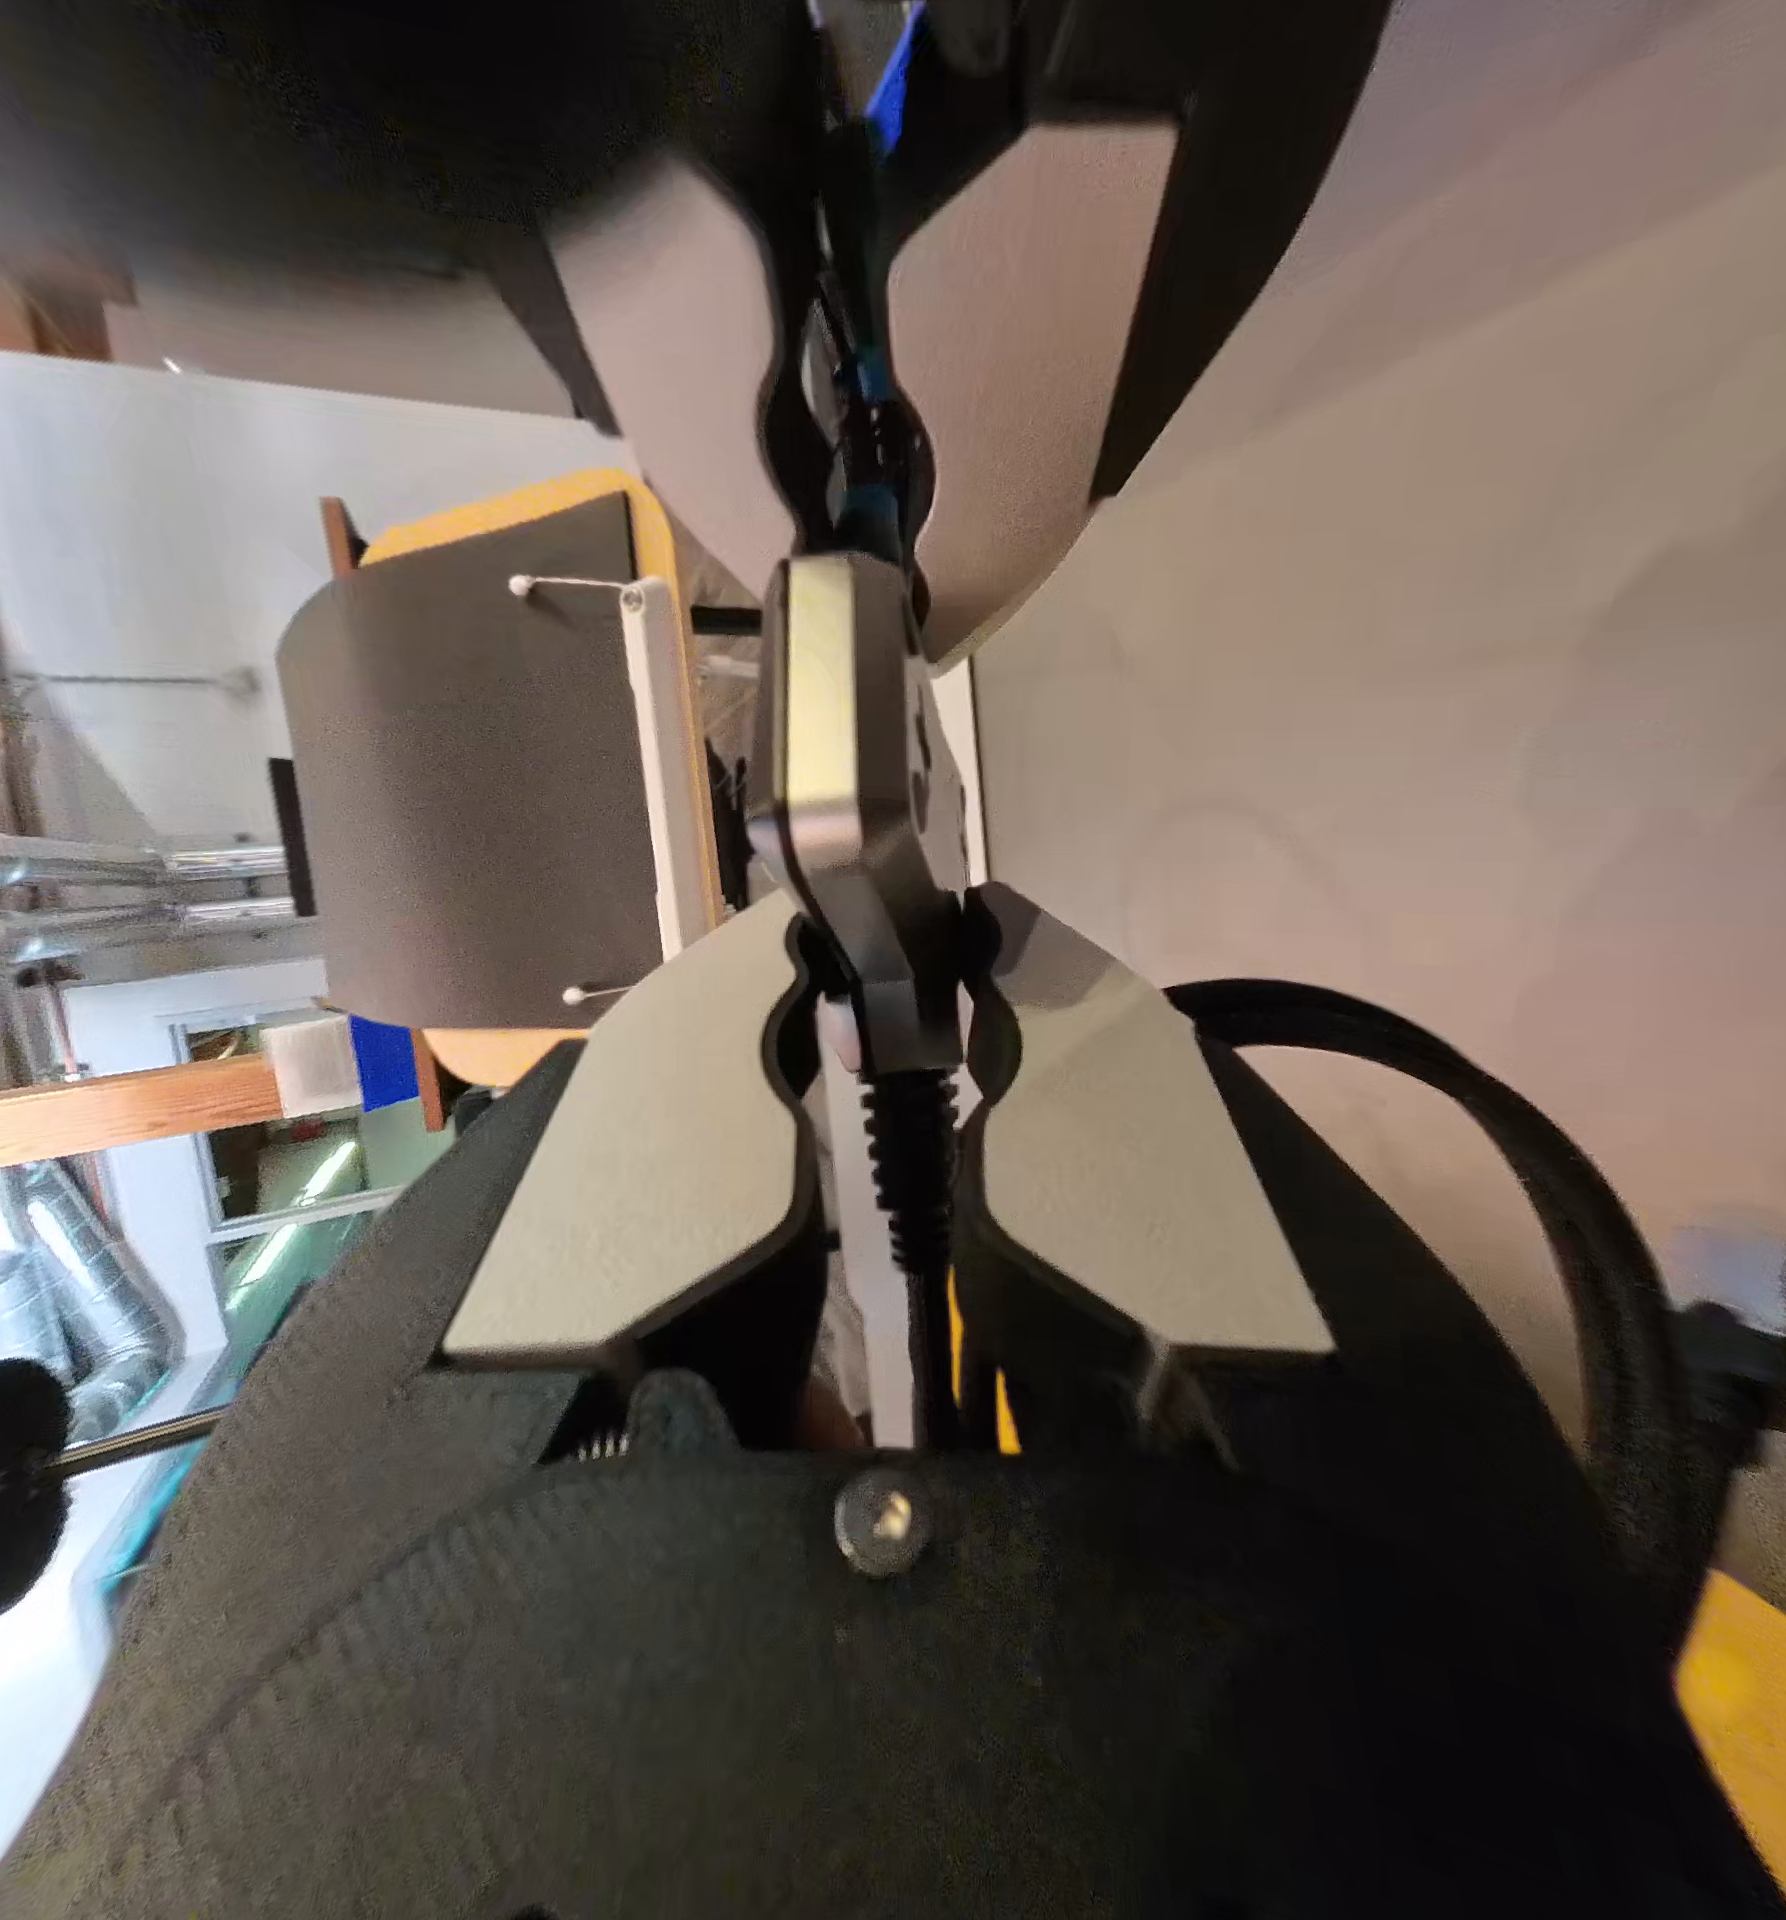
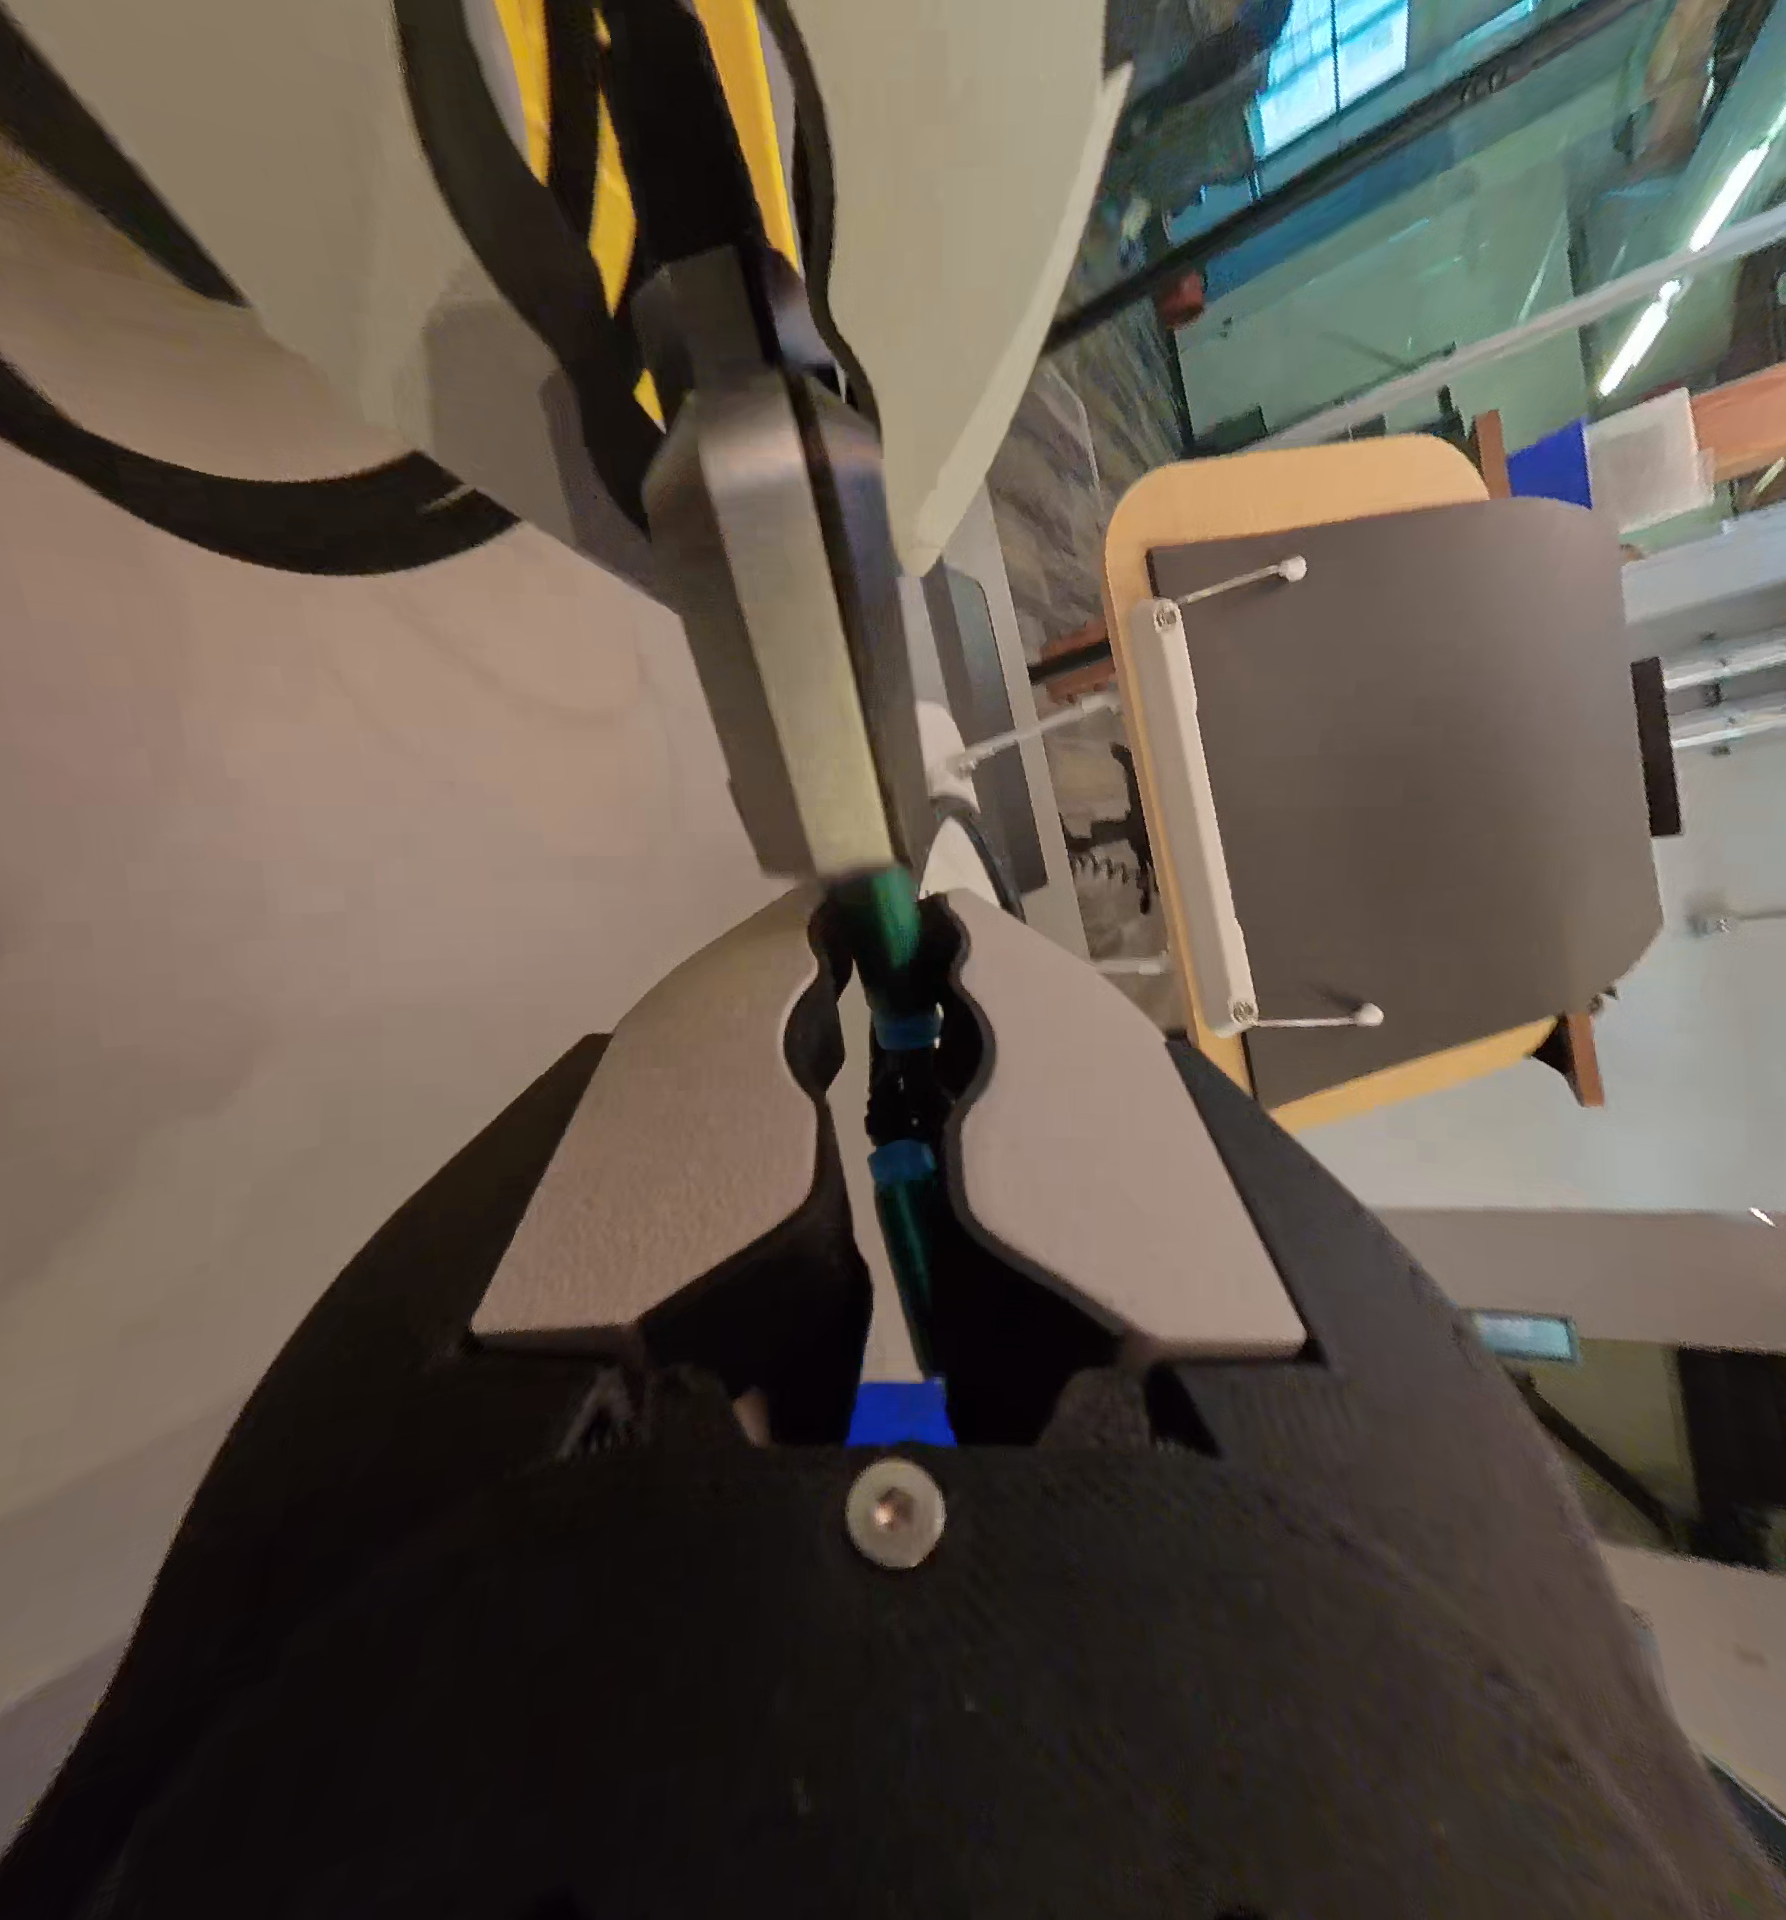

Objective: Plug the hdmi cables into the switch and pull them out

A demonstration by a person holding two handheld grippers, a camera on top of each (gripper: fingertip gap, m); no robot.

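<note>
- Left gripper [image 1: 894,997]: jaws nearly closed, pinching the grey plug body of a black HDMI cable [image 1: 1554,1226], whose ribbed strain relief runs back between the fingers.
- Switch [image 1: 827,727]: slim grey metal box, held in the air edge-on between the two grippers; the black cable's plug meets its near end in the left wrist view.
- Right gripper [image 2: 894,961]: jaws nearly closed on the green-sleeved plug of a second HDMI cable [image 2: 899,1226], at the switch's opposite end.
- Seating of either plug in its port: looks inserted, but blur makes it uncertain.
- Black cable: loops away over the white table [image 1: 1440,623].
- Background: a wooden board with a dark panel [image 2: 1408,790], well behind the switch.
</note>
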